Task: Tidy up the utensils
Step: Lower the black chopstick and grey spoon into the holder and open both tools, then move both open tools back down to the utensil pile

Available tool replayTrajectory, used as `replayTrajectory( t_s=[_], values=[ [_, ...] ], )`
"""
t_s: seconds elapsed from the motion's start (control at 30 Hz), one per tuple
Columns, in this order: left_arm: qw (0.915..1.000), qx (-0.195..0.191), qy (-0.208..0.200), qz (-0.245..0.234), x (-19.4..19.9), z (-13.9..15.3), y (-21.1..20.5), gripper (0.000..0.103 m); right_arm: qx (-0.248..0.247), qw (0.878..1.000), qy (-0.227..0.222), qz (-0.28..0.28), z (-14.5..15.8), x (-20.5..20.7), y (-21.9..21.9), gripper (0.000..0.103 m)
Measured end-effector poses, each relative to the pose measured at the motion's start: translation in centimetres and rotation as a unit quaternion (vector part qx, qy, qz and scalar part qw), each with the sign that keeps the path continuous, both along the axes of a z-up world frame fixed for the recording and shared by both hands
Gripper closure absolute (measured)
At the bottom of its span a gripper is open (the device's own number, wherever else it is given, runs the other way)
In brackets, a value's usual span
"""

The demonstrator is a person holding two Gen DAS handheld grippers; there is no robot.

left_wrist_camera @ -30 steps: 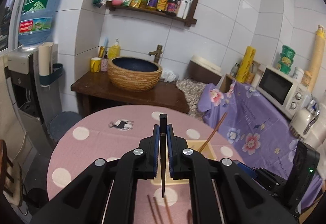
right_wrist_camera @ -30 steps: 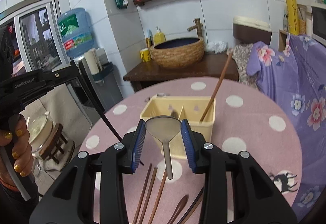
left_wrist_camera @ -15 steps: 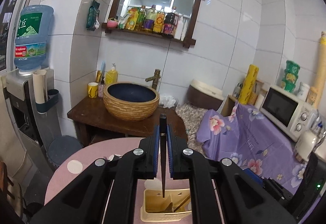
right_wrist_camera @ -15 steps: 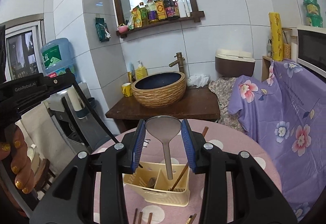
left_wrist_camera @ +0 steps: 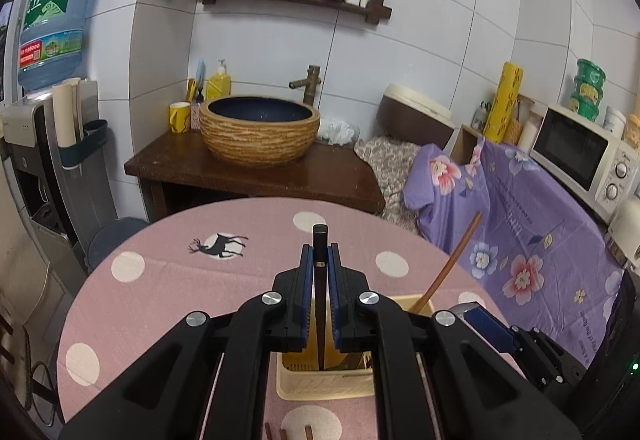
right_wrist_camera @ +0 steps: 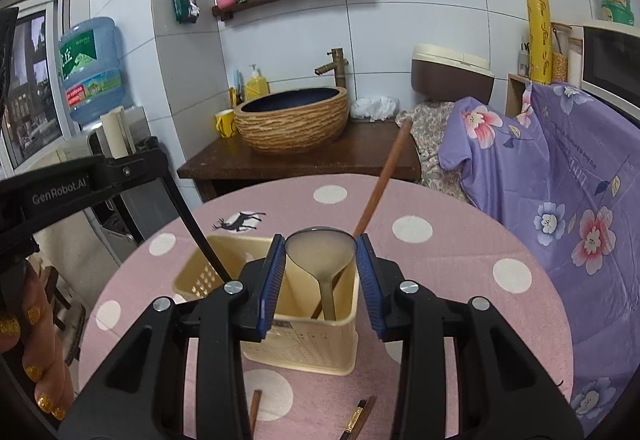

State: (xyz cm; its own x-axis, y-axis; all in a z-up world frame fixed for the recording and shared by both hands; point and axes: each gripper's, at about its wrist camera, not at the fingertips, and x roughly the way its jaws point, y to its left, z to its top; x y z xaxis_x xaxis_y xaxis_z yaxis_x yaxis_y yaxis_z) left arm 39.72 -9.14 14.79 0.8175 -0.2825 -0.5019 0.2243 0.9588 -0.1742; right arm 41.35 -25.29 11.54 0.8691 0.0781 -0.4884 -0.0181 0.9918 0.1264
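My left gripper (left_wrist_camera: 320, 264) is shut on a dark chopstick (left_wrist_camera: 319, 304) held upright, its lower end inside the cream utensil basket (left_wrist_camera: 320, 386). My right gripper (right_wrist_camera: 320, 254) is shut on the bowl of a metal spoon (right_wrist_camera: 320, 252), its handle hanging into the right compartment of the basket (right_wrist_camera: 304, 340). A brown wooden chopstick (right_wrist_camera: 380, 188) leans out of that same compartment. The left gripper (right_wrist_camera: 80, 188) and its chopstick (right_wrist_camera: 200, 236) show at the left of the right wrist view, over the left compartment.
Loose chopsticks (right_wrist_camera: 360, 416) lie on the pink dotted table (right_wrist_camera: 460, 280) in front of the basket. Behind the table are a wooden stand with a woven basin (left_wrist_camera: 260, 132), a water dispenser (left_wrist_camera: 52, 40) and a purple-covered counter with a microwave (left_wrist_camera: 580, 156).
Both grippers tilted up toward the wall, then came back down over the basket. The chopstick tip and the spoon handle now reach into the basket.
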Motion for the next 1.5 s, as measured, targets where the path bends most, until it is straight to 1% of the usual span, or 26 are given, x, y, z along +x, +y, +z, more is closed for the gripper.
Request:
replayTrajectory(
  t_s=[0.1,0.17,0.23,0.33,0.4,0.43,0.5,0.53,0.57,0.63,0.7,0.77,0.8,0.83,0.9,0.97,1.07,1.2,1.27,1.33,1.4,1.5],
  values=[
    [1.0,0.003,0.005,-0.002,0.0,-1.0,-0.3,0.095,-0.005,1.0,0.004,0.0,-1.1,0.0,0.2,0.066],
    [0.9998,0.017,-0.011,0.002,-0.4,-1.2,-0.5,0.095,-0.008,1.0,0.003,0.0,-1.5,0.0,0.2,0.066],
    [0.9996,0.023,-0.016,-0.001,-0.6,-1.1,-0.8,0.095,-0.01,1.0,-0.002,-0.002,-1.7,-0.2,0.2,0.066],
    [0.9996,0.023,-0.014,-0.004,-0.7,-0.9,-0.9,0.095,-0.007,1.0,-0.002,-0.002,-1.8,-0.1,0.2,0.066],
    [0.9994,0.029,-0.021,-0.002,-1.0,-0.5,-0.9,0.095,-0.007,1.0,-0.004,-0.004,-1.8,-0.3,0.3,0.065],
    [0.9992,0.03,-0.025,-0.002,-1.1,-0.5,-0.9,0.094,-0.007,1.0,-0.006,-0.004,-1.9,-0.4,0.2,0.065],
    [0.9989,0.031,-0.034,-0.003,-1.6,-0.3,-0.8,0.091,-0.009,1.0,-0.014,-0.005,-1.9,-0.8,0.2,0.052],
    [0.9987,0.03,-0.04,-0.002,-2.0,-0.1,-0.6,0.082,-0.011,1.0,-0.019,-0.007,-1.8,-1.0,0.2,0.051],
    [0.9986,0.027,-0.045,-0.001,-2.4,0.0,-0.4,0.069,-0.013,1.0,-0.022,-0.008,-1.8,-1.3,0.2,0.049],
    [0.9981,0.015,-0.06,0.005,-3.6,0.3,0.4,0.056,-0.015,1.0,-0.026,-0.004,-1.8,-2.0,0.3,0.047],
    [0.9974,0.007,-0.071,0.014,-4.9,0.4,1.2,0.051,-0.017,0.999,-0.03,-0.006,-1.8,-2.9,0.3,0.044],
    [0.9969,0.004,-0.074,0.024,-6.3,0.1,2.2,0.037,-0.029,0.999,-0.032,-0.009,-2.0,-4.3,0.5,0.043],
    [0.9968,0.003,-0.074,0.029,-7.0,-0.3,2.6,0.034,-0.035,0.999,-0.031,-0.01,-2.2,-4.9,0.6,0.042],
    [0.997,0.004,-0.071,0.029,-7.7,-0.7,2.9,0.029,-0.042,0.999,-0.028,-0.009,-2.5,-5.7,0.9,0.042],
    [0.9976,0.01,-0.061,0.033,-8.6,-1.8,3.6,0.025,-0.048,0.999,-0.019,-0.005,-3.1,-6.9,1.1,0.041],
    [0.9985,0.013,-0.04,0.036,-9.4,-3.3,4.2,0.021,-0.047,0.999,-0.006,-0.006,-3.8,-8.0,1.2,0.041],
    [0.9994,0.015,-0.006,0.03,-10.3,-5.8,4.8,0.02,-0.038,0.999,0.027,0.0,-5.4,-9.3,1.4,0.041],
    [0.9986,0.029,0.036,0.025,-11.3,-9.3,5.0,0.019,-0.039,0.997,0.067,-0.002,-8.0,-10.7,1.7,0.041],
    [0.9977,0.026,0.059,0.018,-11.7,-11.0,5.2,0.02,-0.039,0.995,0.087,-0.007,-9.3,-11.1,1.8,0.041],
    [0.9964,0.025,0.078,0.018,-11.9,-12.5,5.5,0.02,-0.027,0.994,0.109,-0.008,-10.7,-11.5,1.6,0.041],
    [0.9952,0.026,0.091,0.021,-12.0,-13.6,5.7,0.02,-0.021,0.992,0.123,-0.011,-11.7,-11.8,1.5,0.041],
    [0.9939,0.031,0.103,0.024,-12.3,-14.9,6.0,0.02,-0.027,0.991,0.133,-0.018,-12.8,-12.2,1.4,0.041]
  ],
)
